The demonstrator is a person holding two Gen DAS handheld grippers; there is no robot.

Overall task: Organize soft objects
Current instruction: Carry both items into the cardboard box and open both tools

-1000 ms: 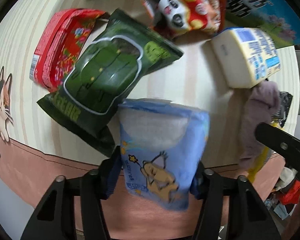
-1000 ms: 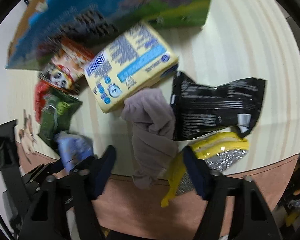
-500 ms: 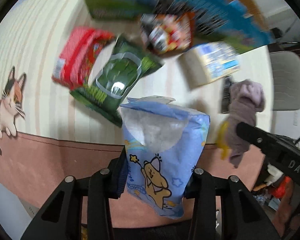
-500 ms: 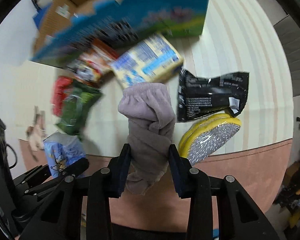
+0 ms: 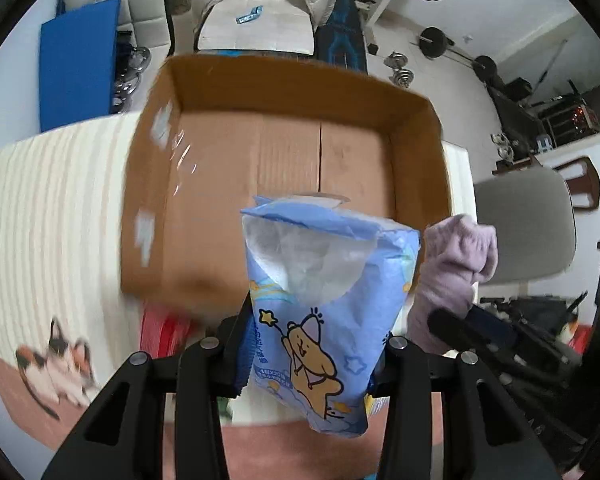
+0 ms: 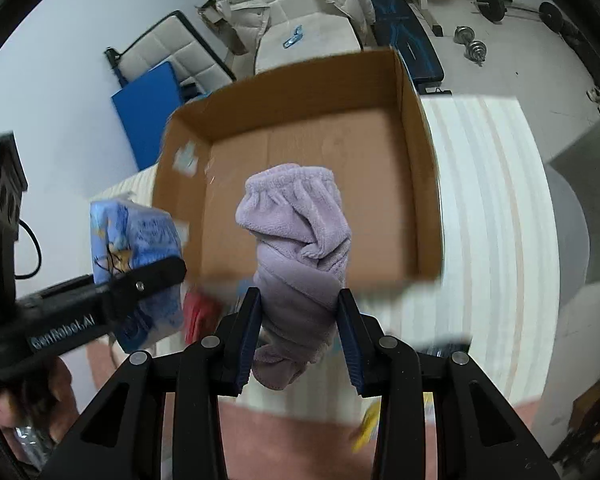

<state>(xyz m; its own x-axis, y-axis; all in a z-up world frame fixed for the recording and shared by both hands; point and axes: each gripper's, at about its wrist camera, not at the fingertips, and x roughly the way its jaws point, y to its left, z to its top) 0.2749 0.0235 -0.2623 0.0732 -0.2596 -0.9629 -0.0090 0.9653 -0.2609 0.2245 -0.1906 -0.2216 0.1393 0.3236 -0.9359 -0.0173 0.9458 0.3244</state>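
My left gripper (image 5: 312, 344) is shut on a blue tissue pack (image 5: 324, 300) printed with a cartoon bear, held upright in the air in front of an open cardboard box (image 5: 284, 176). My right gripper (image 6: 300, 332) is shut on a rolled lilac fleece cloth (image 6: 300, 240), lifted before the same cardboard box (image 6: 308, 184), whose bare brown floor shows. In the right wrist view the tissue pack (image 6: 136, 248) hangs at the left in the left gripper. In the left wrist view the lilac cloth (image 5: 452, 276) hangs at the right.
The box stands on a pale striped tabletop (image 6: 496, 216) with a pink border and a cat print (image 5: 56, 364). A red packet (image 5: 164, 332) lies below the box's near wall. Behind the table are a padded seat with a puffy coat (image 6: 296, 4) and weights on the floor.
Both grippers closed on their objects on the table, then rose and tilted up toward the box. The snack packets have dropped out of view and the box interior now fills the frames.
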